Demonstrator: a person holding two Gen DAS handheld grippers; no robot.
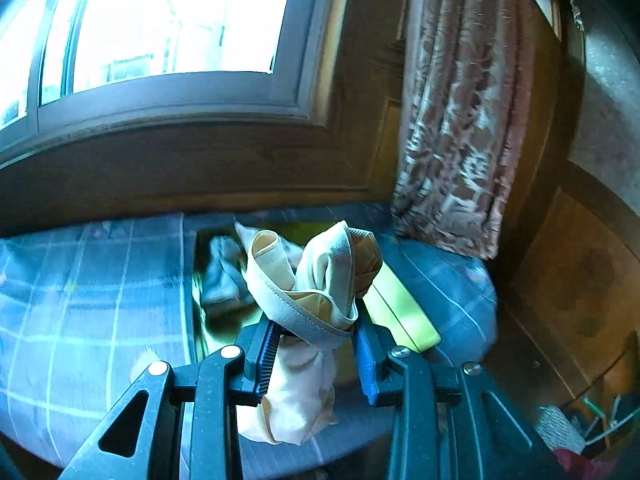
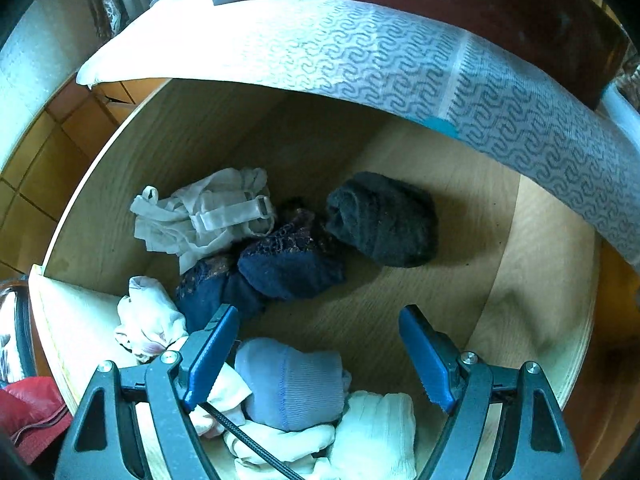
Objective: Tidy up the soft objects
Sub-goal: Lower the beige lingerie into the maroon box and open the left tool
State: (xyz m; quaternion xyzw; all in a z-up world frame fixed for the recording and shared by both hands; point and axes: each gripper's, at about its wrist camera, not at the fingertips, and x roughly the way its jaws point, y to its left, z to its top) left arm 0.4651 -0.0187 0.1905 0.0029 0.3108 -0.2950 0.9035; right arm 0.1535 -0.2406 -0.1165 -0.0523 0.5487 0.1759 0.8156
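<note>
Wooden drawer holds seven garments; right claw gapes, left claw grips one beige garment

Left gripper clamped on beige undergarment above green box.

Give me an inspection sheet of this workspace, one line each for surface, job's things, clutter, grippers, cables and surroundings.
Surface: checked blanket on a bed; wooden drawer open below the right gripper.
Job's things: beige garment held up; green box with grey cloth; in the drawer, black bundle, navy lace piece, white straps, blue sock.
Clutter: red item beside the drawer.
Grippers: left gripper shut on the garment; right gripper open, empty.
Cables: black cable near the right fingers.
Surroundings: window, curtain.
</note>
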